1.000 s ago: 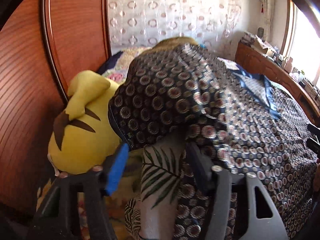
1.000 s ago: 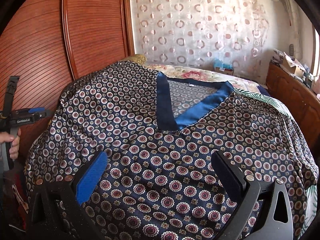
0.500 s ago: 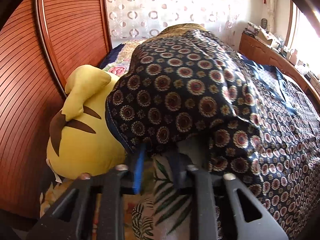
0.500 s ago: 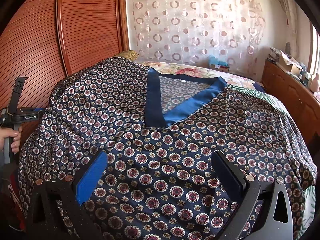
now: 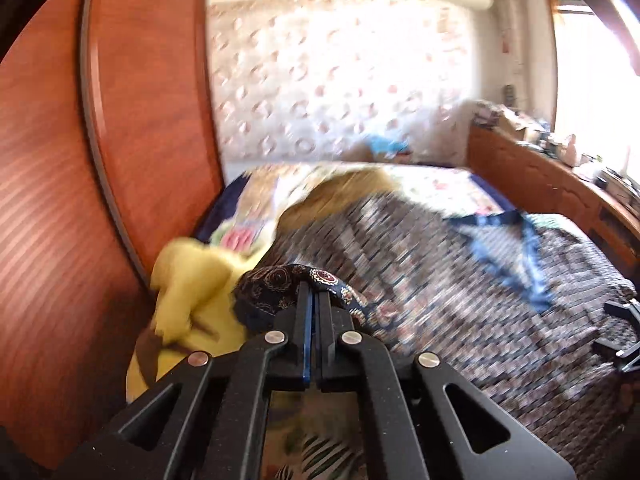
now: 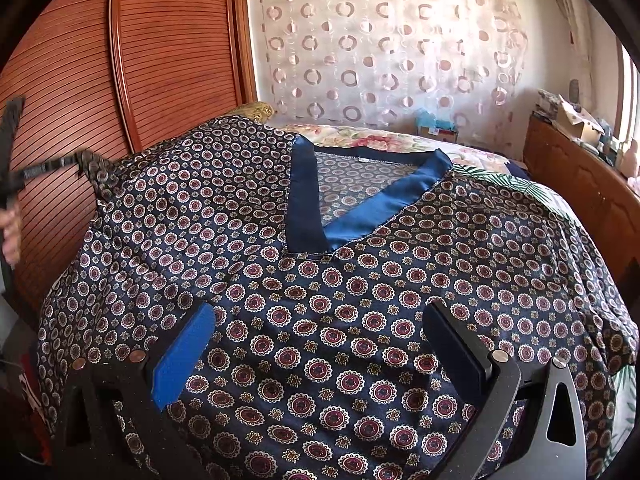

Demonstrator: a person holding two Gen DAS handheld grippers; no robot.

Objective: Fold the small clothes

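Note:
A dark navy top with a circle print and a blue satin V-neck collar lies spread face up on the bed. My left gripper is shut on the top's left sleeve edge and lifts it off the bed; it also shows at the far left of the right wrist view, pinching the fabric. My right gripper is open and empty, its fingers hovering just above the lower front of the top.
A yellow plush toy lies by the wooden wardrobe doors at the left. A floral bedsheet runs back to a patterned curtain. A wooden sideboard with clutter stands at the right.
My left gripper closed on the sleeve edge and pulled it up and away from the plush toy; its view is now blurred by motion. My right gripper stayed open in place.

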